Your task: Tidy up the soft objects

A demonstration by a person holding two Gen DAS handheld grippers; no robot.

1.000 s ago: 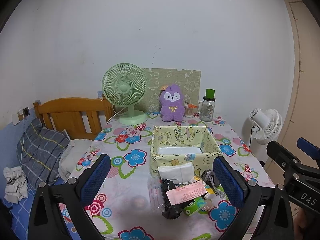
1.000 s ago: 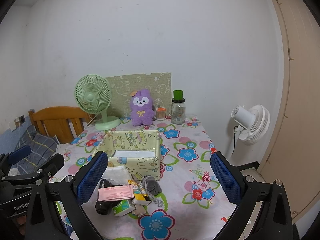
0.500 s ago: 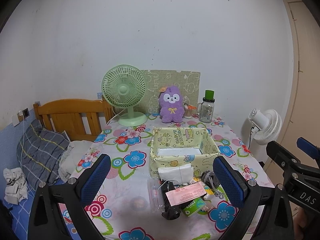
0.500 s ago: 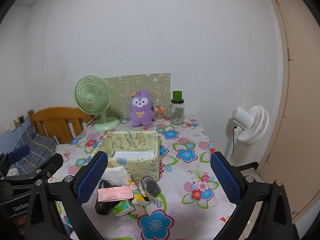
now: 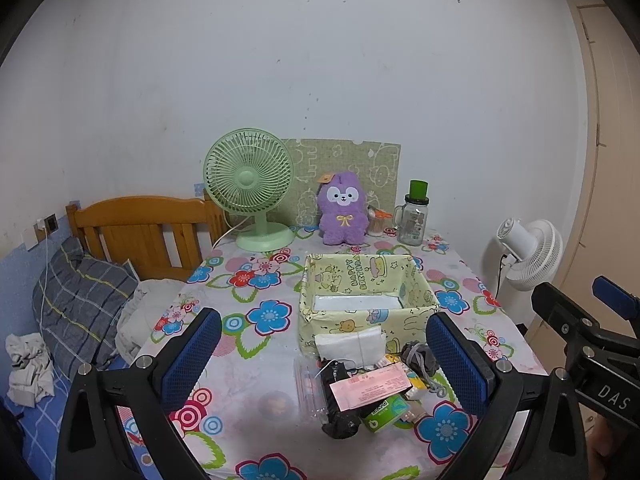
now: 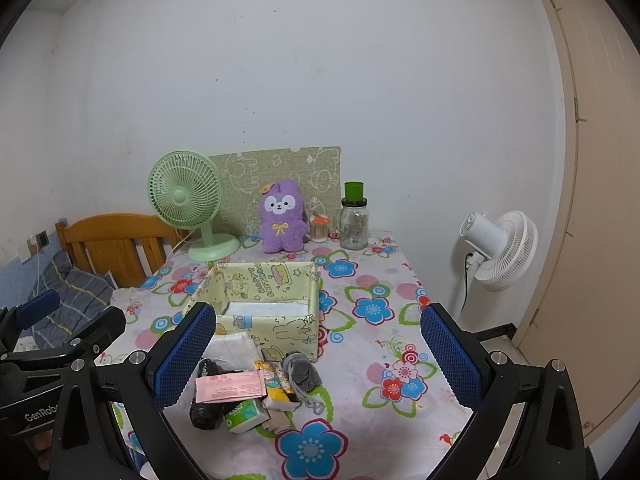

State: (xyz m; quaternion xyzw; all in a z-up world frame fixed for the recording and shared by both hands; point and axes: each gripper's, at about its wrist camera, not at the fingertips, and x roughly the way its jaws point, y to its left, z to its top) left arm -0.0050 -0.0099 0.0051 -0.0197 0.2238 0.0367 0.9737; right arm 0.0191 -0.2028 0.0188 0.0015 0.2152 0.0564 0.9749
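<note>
A yellow patterned fabric box (image 5: 366, 300) (image 6: 264, 300) stands mid-table, open, with a white pack inside. In front of it lies a pile: a white tissue pack (image 5: 352, 346) (image 6: 234, 346), a pink packet (image 5: 370, 390) (image 6: 230, 388), a black bundle (image 5: 338, 426) (image 6: 206, 416), a green tissue pack (image 5: 386, 414) (image 6: 244, 416) and a grey pouch with a cord (image 5: 420, 360) (image 6: 300, 372). My left gripper (image 5: 324, 364) is open and empty above the table's near edge. My right gripper (image 6: 318, 364) is open and empty beside it.
At the table's back stand a green desk fan (image 5: 250, 186) (image 6: 186, 200), a purple plush toy (image 5: 343, 210) (image 6: 280, 216) and a glass jar with a green lid (image 5: 414, 218) (image 6: 354, 220). A bed with a wooden headboard (image 5: 136, 228) is left. A white floor fan (image 6: 500, 248) is right.
Both grippers have risen or tilted very slightly; the scene sits a little lower in view. Nothing on the table has moved.
</note>
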